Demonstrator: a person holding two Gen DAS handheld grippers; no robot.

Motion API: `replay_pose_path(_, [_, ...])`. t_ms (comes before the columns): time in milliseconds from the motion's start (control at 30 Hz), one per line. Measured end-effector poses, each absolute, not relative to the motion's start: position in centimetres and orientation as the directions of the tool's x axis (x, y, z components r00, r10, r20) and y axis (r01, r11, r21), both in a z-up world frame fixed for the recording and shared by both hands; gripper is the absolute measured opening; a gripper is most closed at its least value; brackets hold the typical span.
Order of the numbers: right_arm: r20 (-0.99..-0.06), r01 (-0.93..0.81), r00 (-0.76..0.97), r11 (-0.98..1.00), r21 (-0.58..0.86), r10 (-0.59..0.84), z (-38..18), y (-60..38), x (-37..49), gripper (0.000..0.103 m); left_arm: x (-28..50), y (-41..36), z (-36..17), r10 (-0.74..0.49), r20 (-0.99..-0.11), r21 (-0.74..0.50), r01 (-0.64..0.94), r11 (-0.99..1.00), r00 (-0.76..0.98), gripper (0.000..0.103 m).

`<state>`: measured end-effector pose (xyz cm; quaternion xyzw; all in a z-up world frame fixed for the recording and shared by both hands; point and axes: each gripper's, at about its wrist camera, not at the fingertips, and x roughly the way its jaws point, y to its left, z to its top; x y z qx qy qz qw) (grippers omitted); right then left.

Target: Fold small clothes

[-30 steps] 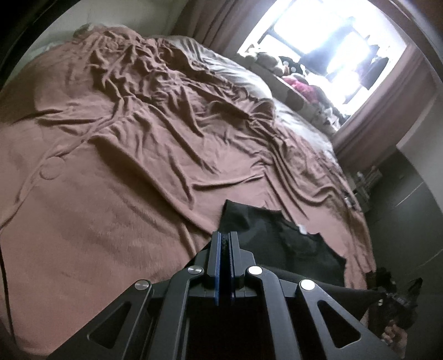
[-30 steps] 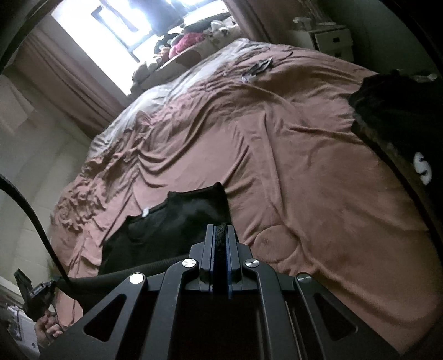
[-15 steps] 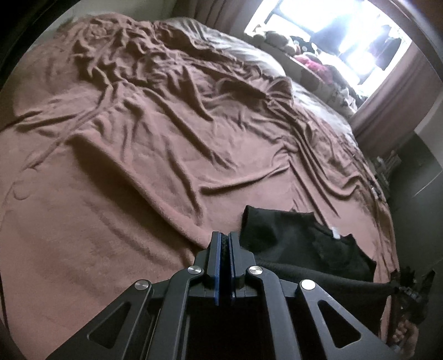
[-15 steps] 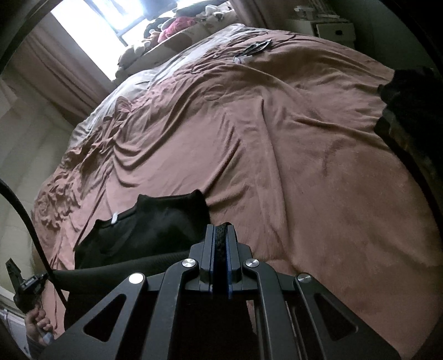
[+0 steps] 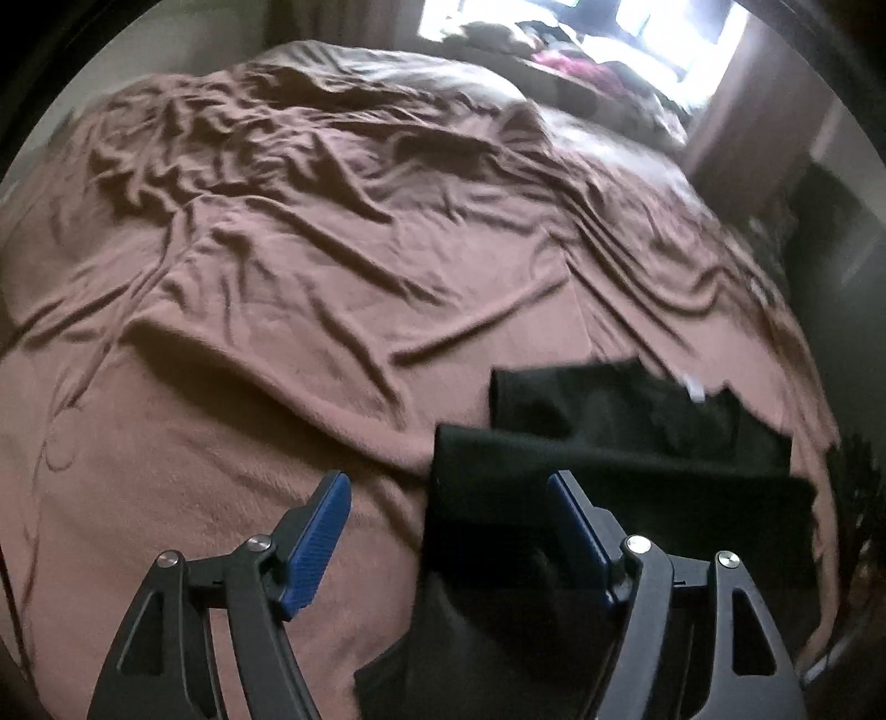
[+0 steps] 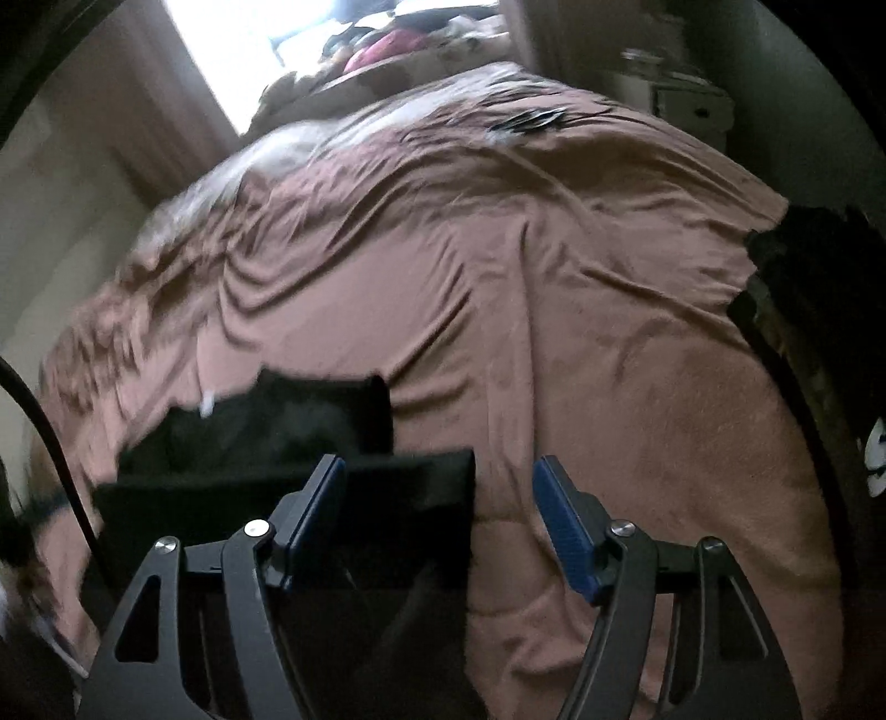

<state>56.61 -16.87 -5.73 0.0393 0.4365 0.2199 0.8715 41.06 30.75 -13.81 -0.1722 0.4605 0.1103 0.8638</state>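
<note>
On brown bedspread: one black garment, two grippers opening.

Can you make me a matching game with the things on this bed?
Things:
1. blanket
2. folded garment
3. finger pads
4. window

Descriptions:
A. blue
B. black
C. bright, at the far end of the room
D. brown and wrinkled

Pairs: 1-D, 2-B, 3-A, 4-C

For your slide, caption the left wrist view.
Left gripper opening above a folded black garment on a brown blanket.
</note>
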Motion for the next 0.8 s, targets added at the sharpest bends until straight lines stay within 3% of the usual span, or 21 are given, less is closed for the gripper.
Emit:
replay_pose_path(300, [-0.844, -0.454, 0.44, 0.887, 0.087, 0.308, -8.9, -15.1, 55.2, 0.068, 42.1, 28.6, -16.0, 0.06, -0.91, -0.033, -0.215, 0.976, 0.411, 0.075])
replay_pose_path(467, [-0.88, -0.471, 0.425, 0.882, -0.016, 0.211, -10.1, -13.1, 56.0, 0.068, 43.3, 27.7, -17.8, 0.159, -0.926, 0.107, -0.164, 0.981, 0.343, 0.075])
replay_pose_path(800, [-0.851, -0.461, 0.508, 0.877, -0.139, 0.132, -11.1, -10.1, 58.4, 0.068, 46.8, 28.4, -18.7, 0.203, -0.918, 0.144, -0.189, 0.971, 0.341, 0.075])
